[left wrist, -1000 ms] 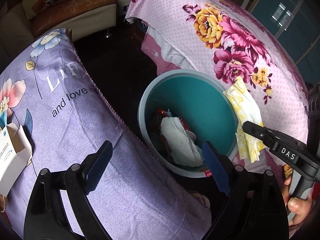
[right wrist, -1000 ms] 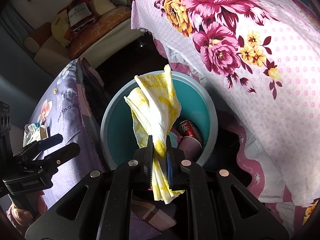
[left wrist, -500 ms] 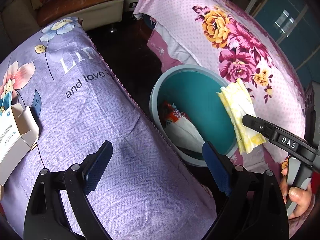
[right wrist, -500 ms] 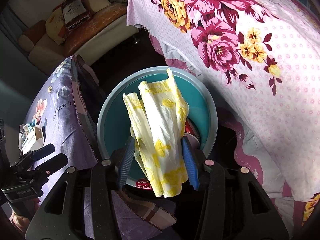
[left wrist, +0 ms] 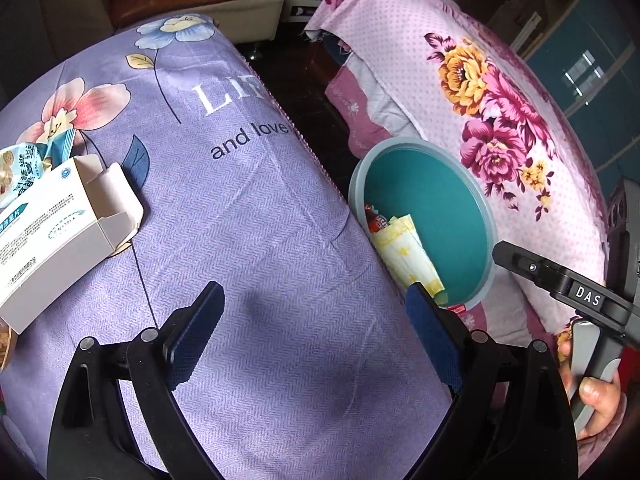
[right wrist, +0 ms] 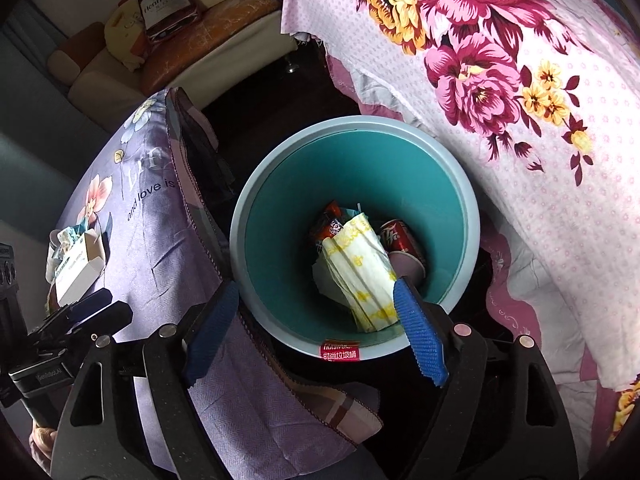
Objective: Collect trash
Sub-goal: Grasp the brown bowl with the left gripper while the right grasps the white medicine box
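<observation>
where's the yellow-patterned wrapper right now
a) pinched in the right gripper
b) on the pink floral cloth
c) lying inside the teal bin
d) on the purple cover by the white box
c: the yellow-patterned wrapper lies inside the teal bin on the other trash next to a red can, and the right gripper stands open and empty above the rim.

Dark floor [right wrist: 256,116] between lilac-covered [left wrist: 248,240] and pink floral-covered [right wrist: 560,160] furniture; cream sofa [right wrist: 224,64] behind, teal cabinet [left wrist: 580,68] at right.
</observation>
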### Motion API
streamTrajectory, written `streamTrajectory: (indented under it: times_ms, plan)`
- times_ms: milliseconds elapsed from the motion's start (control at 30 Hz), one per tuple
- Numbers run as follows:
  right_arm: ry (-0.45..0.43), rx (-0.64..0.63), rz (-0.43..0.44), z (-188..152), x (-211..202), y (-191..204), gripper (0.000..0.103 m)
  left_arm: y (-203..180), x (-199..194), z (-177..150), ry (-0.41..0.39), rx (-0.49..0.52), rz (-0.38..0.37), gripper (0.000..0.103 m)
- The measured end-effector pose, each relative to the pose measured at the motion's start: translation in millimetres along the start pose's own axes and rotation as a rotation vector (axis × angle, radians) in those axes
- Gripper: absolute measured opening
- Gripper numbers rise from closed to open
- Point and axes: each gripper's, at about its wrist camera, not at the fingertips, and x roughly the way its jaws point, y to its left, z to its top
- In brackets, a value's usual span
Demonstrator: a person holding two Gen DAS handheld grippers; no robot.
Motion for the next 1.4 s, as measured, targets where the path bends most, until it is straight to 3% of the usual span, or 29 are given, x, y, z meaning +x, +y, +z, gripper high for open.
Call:
streamTrajectory:
  times_ms: [533,733,1067,1400]
  plan:
    - [0.044,-0.216,0.016,-18,3,107,0.079,88,-59,-33,-0.081,-0.135,0.045,0.092]
    - [0.064,-0.372,0.017,-30,13,168,0.079,139,-87,-54,-0.114,-0.215,0.086,0.092]
    - [0.069,-0.751,0.012,-61,38,281,0.079,224,-132,-88,-0.179,-0.386,0.130,0.095]
    - [0.049,-0.984,-0.046,-82,75,339,0.079,271,-140,-100,-0.193,-0.472,0.165,0.096]
